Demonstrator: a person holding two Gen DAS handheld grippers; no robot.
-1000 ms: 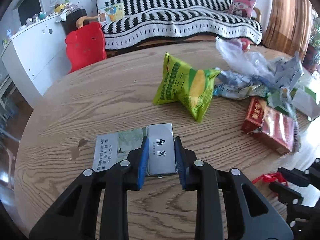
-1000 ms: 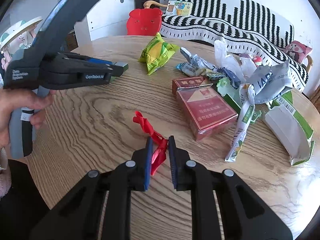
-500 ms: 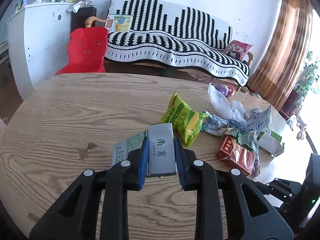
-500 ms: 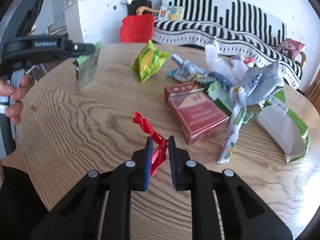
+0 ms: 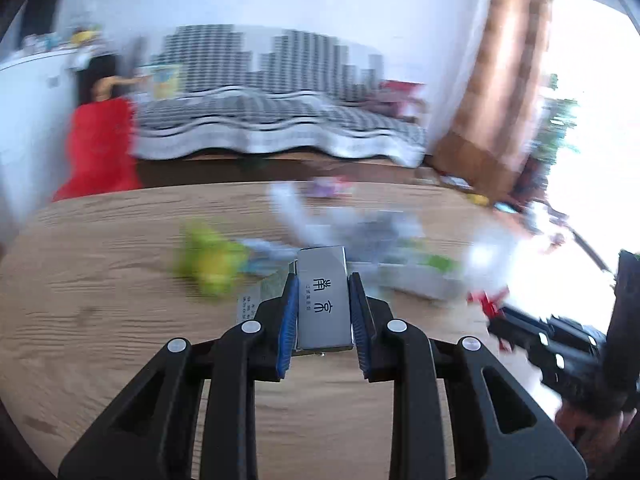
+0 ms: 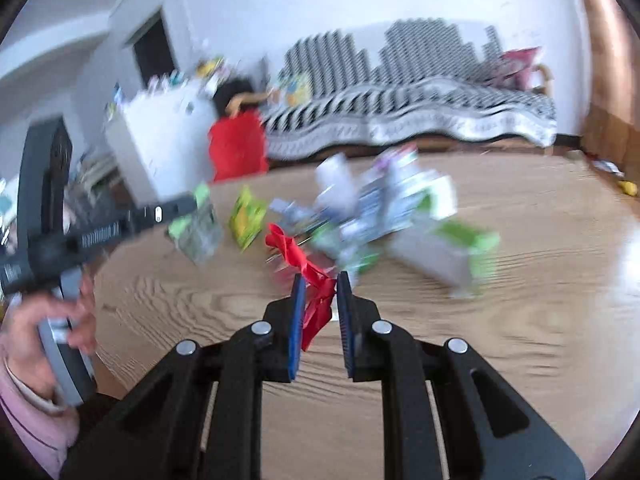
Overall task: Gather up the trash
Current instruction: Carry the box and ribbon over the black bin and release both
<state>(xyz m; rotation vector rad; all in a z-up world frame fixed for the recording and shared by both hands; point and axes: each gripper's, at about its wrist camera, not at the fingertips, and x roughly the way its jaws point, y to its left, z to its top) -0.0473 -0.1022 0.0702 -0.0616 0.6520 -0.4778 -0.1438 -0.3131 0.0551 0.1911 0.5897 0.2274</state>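
My left gripper (image 5: 322, 286) is shut on a silver-grey cigarette box (image 5: 323, 300) with dark characters on its face, held above the wooden table (image 5: 100, 280). My right gripper (image 6: 320, 286) is shut on a crumpled red wrapper strip (image 6: 304, 264) that sticks up past the blue pads. In the right wrist view the left gripper (image 6: 188, 210) shows at the left with the box (image 6: 198, 232) in it. The right gripper (image 5: 500, 316) with the red strip (image 5: 486, 300) shows at the right of the left wrist view. Both views are blurred.
A heap of trash lies mid-table: a green-yellow snack bag (image 6: 246, 220), white and green cartons (image 6: 448, 248), grey plastic wrappers (image 5: 360, 228). Behind the table stand a red chair (image 5: 100, 152), a striped sofa (image 5: 260, 120) and a white cabinet (image 6: 160, 144). A hand (image 6: 52, 320) grips the left handle.
Both grippers have risen off the table with their loads and tilted up, so the sofa and wall fill more of each view. The trash heap now sits lower and farther away.
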